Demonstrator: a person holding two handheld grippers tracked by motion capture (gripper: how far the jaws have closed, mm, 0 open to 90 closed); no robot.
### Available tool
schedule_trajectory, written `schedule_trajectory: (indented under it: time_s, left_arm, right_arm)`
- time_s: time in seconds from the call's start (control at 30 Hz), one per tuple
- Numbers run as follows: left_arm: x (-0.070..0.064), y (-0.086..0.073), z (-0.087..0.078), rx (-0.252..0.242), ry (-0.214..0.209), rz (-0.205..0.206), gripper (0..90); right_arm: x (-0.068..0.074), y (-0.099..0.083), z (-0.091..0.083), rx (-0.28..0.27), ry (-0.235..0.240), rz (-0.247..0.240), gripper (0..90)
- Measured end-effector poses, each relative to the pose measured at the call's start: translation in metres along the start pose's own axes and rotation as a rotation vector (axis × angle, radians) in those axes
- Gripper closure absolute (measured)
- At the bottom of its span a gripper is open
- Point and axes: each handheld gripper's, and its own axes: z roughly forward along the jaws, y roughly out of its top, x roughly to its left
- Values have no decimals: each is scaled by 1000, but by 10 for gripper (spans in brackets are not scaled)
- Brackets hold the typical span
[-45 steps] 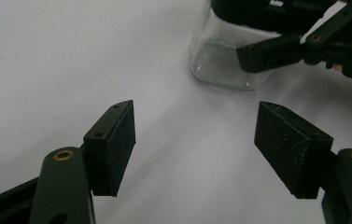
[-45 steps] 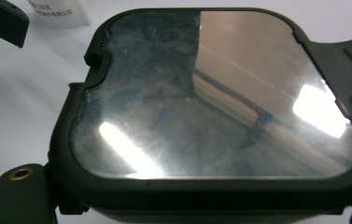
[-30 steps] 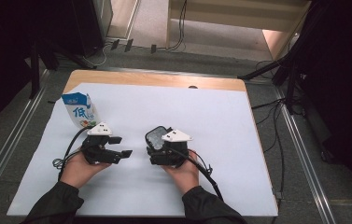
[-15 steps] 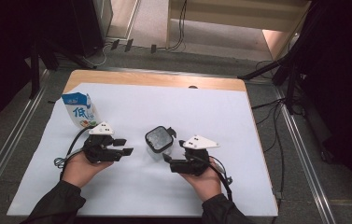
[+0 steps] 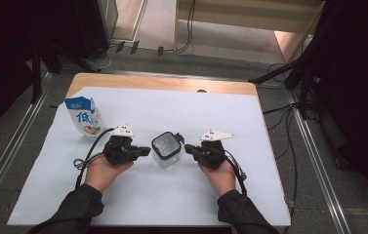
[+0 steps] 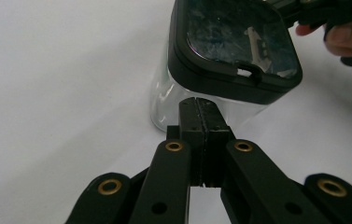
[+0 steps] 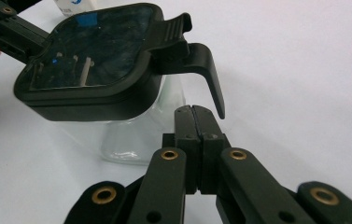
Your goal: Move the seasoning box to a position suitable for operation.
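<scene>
Both closed grippers are flanking the clear lidded jar (image 5: 166, 148): left gripper (image 5: 145, 150) clenched empty bracing its side, right gripper (image 5: 189, 149) clenched empty nearing the lid latch (image 7: 197, 60).

A wooden table (image 5: 172, 84) covered by a white sheet (image 5: 250, 126) stands on a grey floor (image 5: 313, 161). Metal rails (image 5: 3, 168) run along both sides. Cables (image 5: 189, 29) trail over the floor beyond it, near pale wooden furniture (image 5: 250, 12). Dark surroundings close in.
</scene>
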Motion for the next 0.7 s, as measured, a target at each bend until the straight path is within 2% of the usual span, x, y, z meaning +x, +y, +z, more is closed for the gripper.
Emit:
schedule_trajectory:
  time_s: [0.07,0.23,0.3,0.37,0.43,0.53,0.7]
  left_arm:
    - [0,1,2,1,-7,7,900]
    - [-1,3,6,9,0,29,900]
    - [0,5,7,11,6,33,900]
    - [2,5,8,10,2,36,900]
    - [3,5,8,0,8,28,900]
    - [9,5,9,-6,-9,23,900]
    - [14,8,9,9,-16,61,900]
  right_arm:
    - [-2,0,3,5,10,10,900]
    - [1,0,7,2,18,-4,900]
    - [5,1,8,2,27,-16,900]
    - [9,2,8,-4,10,-39,900]
    - [11,2,8,0,15,-33,900]
    - [14,1,7,4,21,-28,900]
    - [21,-3,4,20,43,-20,900]
